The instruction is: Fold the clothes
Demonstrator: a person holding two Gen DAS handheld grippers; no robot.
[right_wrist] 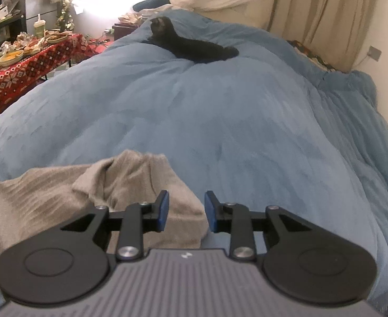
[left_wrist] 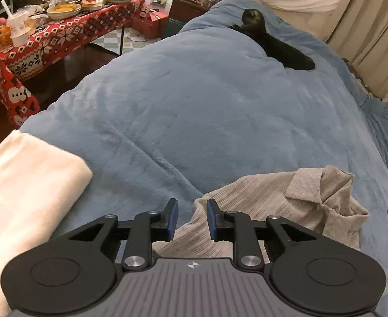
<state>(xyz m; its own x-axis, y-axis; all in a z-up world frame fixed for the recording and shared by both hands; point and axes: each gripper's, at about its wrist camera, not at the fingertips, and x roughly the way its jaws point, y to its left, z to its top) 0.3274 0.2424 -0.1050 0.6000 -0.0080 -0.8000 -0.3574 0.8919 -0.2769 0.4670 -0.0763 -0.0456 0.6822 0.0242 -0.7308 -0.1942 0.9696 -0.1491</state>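
On blue duvet (left_wrist: 194,111): grey top (left_wrist: 273,200), both grippers w/ gaps.

A bed under a blue plush duvet (right_wrist: 220,111) fills the room – a black cat (right_wrist: 194,46) lies near its far end. Cream curtains (right_wrist: 323,13) hang along the wall. A table with a red patterned cloth (left_wrist: 61,34) holds dishes – bright window light beyond.

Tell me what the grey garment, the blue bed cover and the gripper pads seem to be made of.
Grey garment: soft heathered knit, probably cotton jersey; fine streaks, limp crumpled folds.
Blue bed cover: plush fleece or velour, matte; the nap shows brushed light and dark patches.
Gripper pads: blue, likely rubber or soft plastic, on black plastic fingers.
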